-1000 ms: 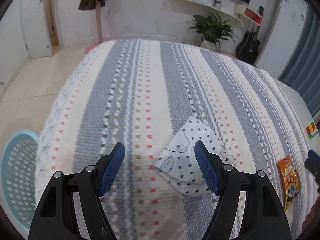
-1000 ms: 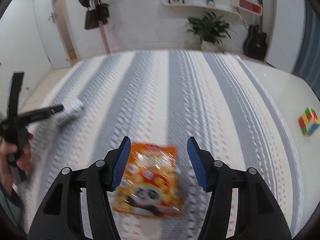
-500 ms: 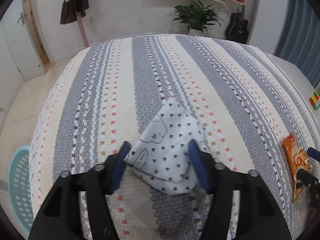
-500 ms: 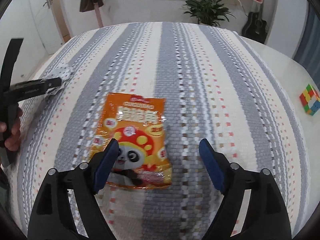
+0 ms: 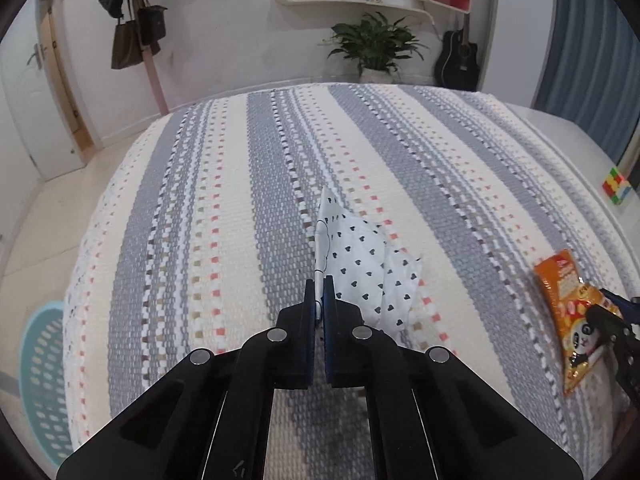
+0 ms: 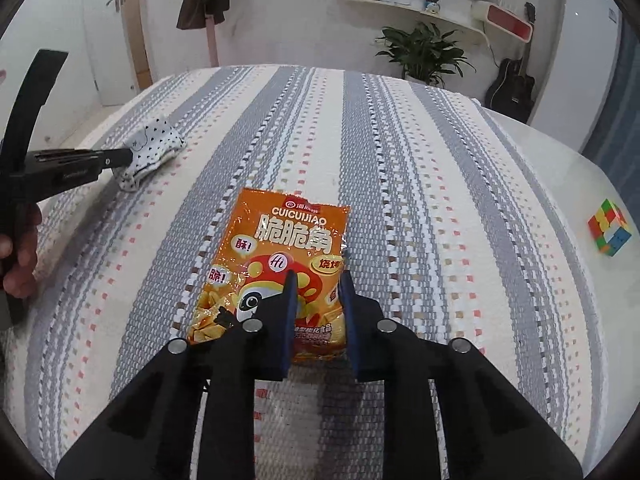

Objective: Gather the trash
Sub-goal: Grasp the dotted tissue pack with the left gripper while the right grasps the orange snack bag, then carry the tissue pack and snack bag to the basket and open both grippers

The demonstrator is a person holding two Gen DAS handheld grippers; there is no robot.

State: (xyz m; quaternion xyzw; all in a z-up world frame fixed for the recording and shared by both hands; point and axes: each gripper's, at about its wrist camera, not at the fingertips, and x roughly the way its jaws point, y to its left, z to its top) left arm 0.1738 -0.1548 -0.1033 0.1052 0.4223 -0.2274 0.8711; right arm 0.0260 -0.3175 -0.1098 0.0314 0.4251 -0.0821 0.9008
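My left gripper [image 5: 319,286] is shut on the near edge of a white wrapper with small black hearts [image 5: 360,264], which lies crumpled on the striped bedspread [image 5: 224,216]. It also shows in the right wrist view [image 6: 154,146] at far left. My right gripper [image 6: 316,280] has its jaws partly closed around the right near corner of an orange snack bag with a panda [image 6: 276,256]; whether they grip it firmly is unclear. The snack bag also shows in the left wrist view [image 5: 568,304] at the right edge.
A light blue perforated basket [image 5: 40,376] stands on the floor left of the bed. A coloured puzzle cube [image 6: 609,227] lies on the white surface to the right. A plant [image 5: 374,46], guitar and coat stand are by the far wall.
My left gripper closed onto the heart-print wrapper's edge. My right gripper moved forward over the snack bag's right part and narrowed its jaws around it.
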